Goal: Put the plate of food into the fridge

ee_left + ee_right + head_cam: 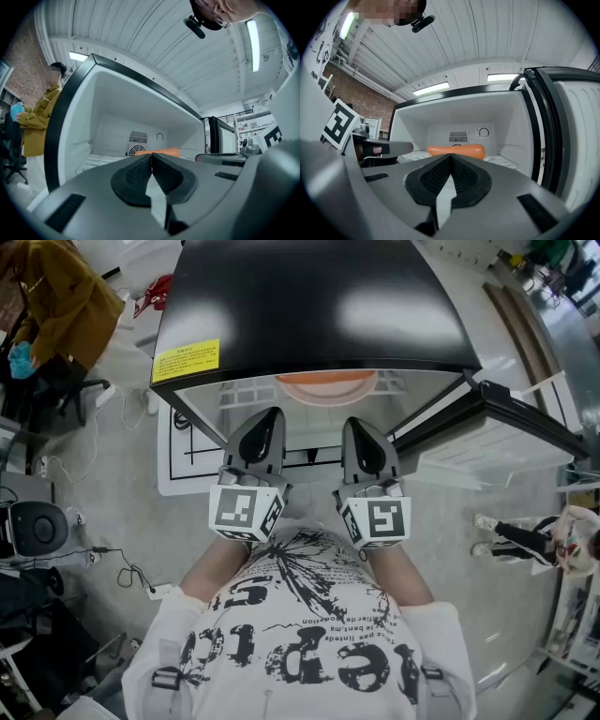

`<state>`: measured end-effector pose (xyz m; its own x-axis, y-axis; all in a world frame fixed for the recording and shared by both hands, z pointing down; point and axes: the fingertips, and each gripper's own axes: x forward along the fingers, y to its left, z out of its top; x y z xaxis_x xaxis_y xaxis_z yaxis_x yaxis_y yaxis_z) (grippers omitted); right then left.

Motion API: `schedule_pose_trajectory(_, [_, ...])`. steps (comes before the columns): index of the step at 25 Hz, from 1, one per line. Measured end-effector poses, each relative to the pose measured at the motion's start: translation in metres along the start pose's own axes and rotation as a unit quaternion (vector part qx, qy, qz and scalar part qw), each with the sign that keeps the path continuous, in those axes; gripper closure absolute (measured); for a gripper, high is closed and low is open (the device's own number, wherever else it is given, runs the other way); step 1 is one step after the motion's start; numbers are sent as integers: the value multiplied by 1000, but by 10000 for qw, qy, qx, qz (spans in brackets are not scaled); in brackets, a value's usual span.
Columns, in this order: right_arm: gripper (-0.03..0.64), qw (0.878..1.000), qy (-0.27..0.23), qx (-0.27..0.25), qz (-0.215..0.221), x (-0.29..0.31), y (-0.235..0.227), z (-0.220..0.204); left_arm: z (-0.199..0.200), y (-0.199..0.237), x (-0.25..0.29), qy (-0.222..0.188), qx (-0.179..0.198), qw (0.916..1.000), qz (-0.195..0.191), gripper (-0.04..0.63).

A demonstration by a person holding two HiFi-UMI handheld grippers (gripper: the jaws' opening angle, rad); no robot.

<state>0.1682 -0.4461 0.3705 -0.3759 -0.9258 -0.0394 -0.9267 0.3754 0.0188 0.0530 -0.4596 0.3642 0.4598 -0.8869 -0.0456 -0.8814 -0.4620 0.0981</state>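
An orange plate (325,387) lies on the white shelf inside the open black fridge (319,296). It also shows deep in the compartment as the orange plate (159,151) in the left gripper view and the orange plate (455,150) in the right gripper view. My left gripper (270,416) and right gripper (360,424) hover side by side just outside the fridge opening, pointing in. The left gripper (151,157) is shut with nothing between its pads. The right gripper (450,157) is likewise shut and empty. No food on the plate can be made out.
The fridge door (511,413) stands open to the right, seen close as the door (562,140) in the right gripper view. A person in a brown jacket (56,296) stands at the far left near a chair. Cables (122,568) trail on the floor at left. Another person (548,535) is at the right.
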Motion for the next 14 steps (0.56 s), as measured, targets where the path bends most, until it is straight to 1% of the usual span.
schedule_pose_trajectory(14, [615, 10000, -12, -50, 13, 0, -4, -1, -3, -5, 3, 22, -35, 10000, 6, 588])
